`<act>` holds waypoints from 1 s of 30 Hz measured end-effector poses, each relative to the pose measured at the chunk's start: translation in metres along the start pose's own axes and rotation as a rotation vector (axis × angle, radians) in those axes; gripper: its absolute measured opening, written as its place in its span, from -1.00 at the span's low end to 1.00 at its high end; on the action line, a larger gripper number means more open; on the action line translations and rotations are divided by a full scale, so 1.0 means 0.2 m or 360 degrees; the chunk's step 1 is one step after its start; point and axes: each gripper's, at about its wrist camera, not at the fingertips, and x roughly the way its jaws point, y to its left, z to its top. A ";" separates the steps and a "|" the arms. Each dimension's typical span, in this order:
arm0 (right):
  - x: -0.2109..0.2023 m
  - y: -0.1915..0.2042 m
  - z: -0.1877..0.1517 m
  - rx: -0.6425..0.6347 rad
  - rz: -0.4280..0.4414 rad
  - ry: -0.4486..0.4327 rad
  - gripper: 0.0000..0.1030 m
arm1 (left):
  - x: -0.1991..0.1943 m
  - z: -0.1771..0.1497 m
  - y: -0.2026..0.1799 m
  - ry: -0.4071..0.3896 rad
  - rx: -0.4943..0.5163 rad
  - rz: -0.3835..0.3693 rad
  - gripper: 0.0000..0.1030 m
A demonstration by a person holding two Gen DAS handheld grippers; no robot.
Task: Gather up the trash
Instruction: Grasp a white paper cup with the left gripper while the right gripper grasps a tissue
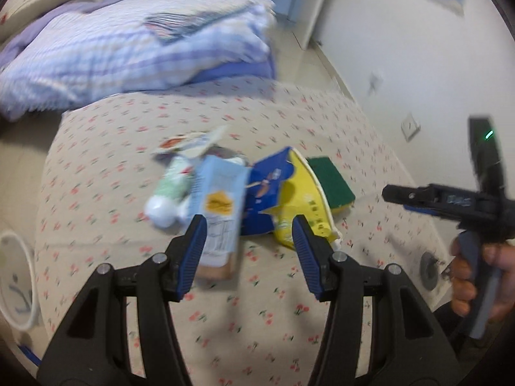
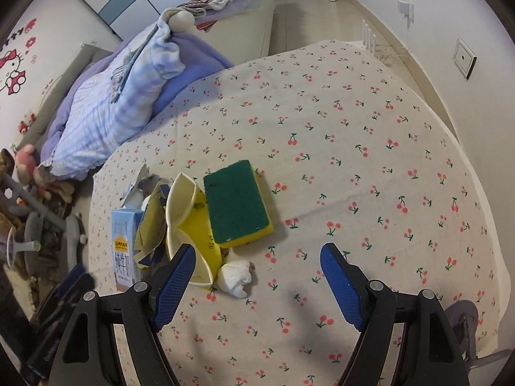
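Observation:
A heap of trash lies on the cherry-print cloth [image 1: 225,321] [image 2: 354,128]: a light blue milk carton [image 1: 217,206] [image 2: 124,244], a torn blue and yellow packet [image 1: 289,199] [image 2: 190,225], a white-green bottle [image 1: 169,193], a crumpled white tissue [image 2: 235,275], and a green and yellow sponge [image 1: 331,181] [image 2: 236,201]. My left gripper [image 1: 249,234] is open and empty, just short of the carton and packet. My right gripper [image 2: 257,263] is open and empty, just right of the tissue; in the left wrist view it [image 1: 391,194] hovers at the right.
A striped blue quilt [image 1: 128,51] [image 2: 119,103] is bunched at the far left of the surface. A white bucket rim [image 1: 19,276] sits at the left edge. Plush toys and clutter [image 2: 29,177] lie on the floor at left. A wall [image 1: 418,48] runs along the right.

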 end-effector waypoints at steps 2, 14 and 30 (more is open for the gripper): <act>-0.02 0.00 0.00 -0.0006 0.0030 -0.0009 0.57 | 0.08 0.03 -0.05 0.0049 0.0032 0.0023 0.08; 0.01 0.04 -0.01 -0.0055 0.0095 0.0047 0.51 | 0.37 0.11 -0.24 0.0185 0.0245 0.0146 -0.83; 0.33 0.03 -0.05 0.0035 0.0011 0.0329 -0.19 | -0.01 0.11 -0.12 0.0019 0.0063 -0.0007 -0.97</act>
